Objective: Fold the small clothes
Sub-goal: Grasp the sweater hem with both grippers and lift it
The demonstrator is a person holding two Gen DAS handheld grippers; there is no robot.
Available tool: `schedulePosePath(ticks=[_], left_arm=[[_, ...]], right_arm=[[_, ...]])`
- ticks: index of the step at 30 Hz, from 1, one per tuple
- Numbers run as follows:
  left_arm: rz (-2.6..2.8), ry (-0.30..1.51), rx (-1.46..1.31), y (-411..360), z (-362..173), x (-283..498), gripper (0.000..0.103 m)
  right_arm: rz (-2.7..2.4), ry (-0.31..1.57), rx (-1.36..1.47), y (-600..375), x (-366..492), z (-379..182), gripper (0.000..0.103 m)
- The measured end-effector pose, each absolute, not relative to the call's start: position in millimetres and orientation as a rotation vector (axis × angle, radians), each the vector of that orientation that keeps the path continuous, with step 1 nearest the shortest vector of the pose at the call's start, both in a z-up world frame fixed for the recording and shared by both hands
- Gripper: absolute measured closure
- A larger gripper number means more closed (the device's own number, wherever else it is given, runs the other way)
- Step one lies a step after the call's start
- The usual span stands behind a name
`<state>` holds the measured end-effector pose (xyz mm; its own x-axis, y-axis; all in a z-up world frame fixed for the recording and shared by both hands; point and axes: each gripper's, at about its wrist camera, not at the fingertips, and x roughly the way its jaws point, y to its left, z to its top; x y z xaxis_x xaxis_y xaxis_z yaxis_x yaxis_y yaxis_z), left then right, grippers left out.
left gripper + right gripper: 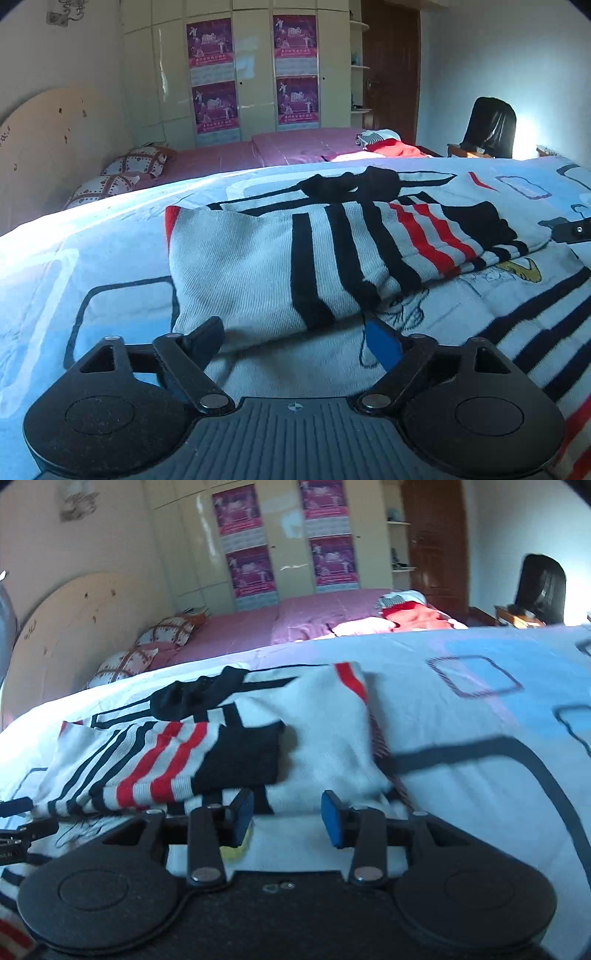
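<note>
Left claw [295, 339]: yours is spread wide, nothing between the pads, hanging just short of the sweater's near edge.
Right claw [287, 819]: partly open, blue pads apart, only cloth lying under the gap, nothing pinched.
Sweater [295, 258]: white knit with black and red stripes, lying folded on the bedspread right in front of both claws; a striped sleeve with a black cuff [243, 757] is laid across the top.
Black bit [351, 182]: something dark and bunched at the far edge of the sweater, maybe the collar, you really can't tell.
Hidden: the sweater's near edge runs under both claw bodies, so you can't see where it ends; in the right view its left side is cut off by the frame.
Other claw: only a dark tip of each pokes into the other's view at the frame edge, too little to read.
Blur: the right view is smeared, and the drawing printed by the near hem is unreadable.
Bedspread [110, 229]: pale blue and white with dark outlined rectangles, washed out by glare on the left.
Room: second bed [295, 147] in pink behind, patterned pillows [136, 164], a red and white clothes heap [388, 146], cream wardrobe [255, 66] with purple posters, brown door [391, 66], black chair [491, 125].
</note>
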<state>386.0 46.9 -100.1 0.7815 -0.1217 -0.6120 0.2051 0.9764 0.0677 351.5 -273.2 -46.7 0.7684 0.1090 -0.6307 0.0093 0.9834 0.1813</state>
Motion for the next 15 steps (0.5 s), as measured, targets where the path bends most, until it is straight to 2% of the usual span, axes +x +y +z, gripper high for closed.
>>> schedulePosePath(ticks=[7,8,10,15], left_arm=[[-0.188,0.75,-0.088,97,-100,291,0.014],[-0.192,0.765,-0.131,105,-100,275,0.016],[-0.186,0.804,-0.217,116,-103,247,0.035],[-0.244,0.855,-0.541,128,-124,192,0.038]], right_arm=[[0.04,0.776,0.299,-320,256,-54,0.059],[0.04,0.774,0.317,-326,243,-55,0.059],[0.043,0.762,0.375,-337,219,-57,0.059],[0.135,0.792,0.57,-357,168,-72,0.059]])
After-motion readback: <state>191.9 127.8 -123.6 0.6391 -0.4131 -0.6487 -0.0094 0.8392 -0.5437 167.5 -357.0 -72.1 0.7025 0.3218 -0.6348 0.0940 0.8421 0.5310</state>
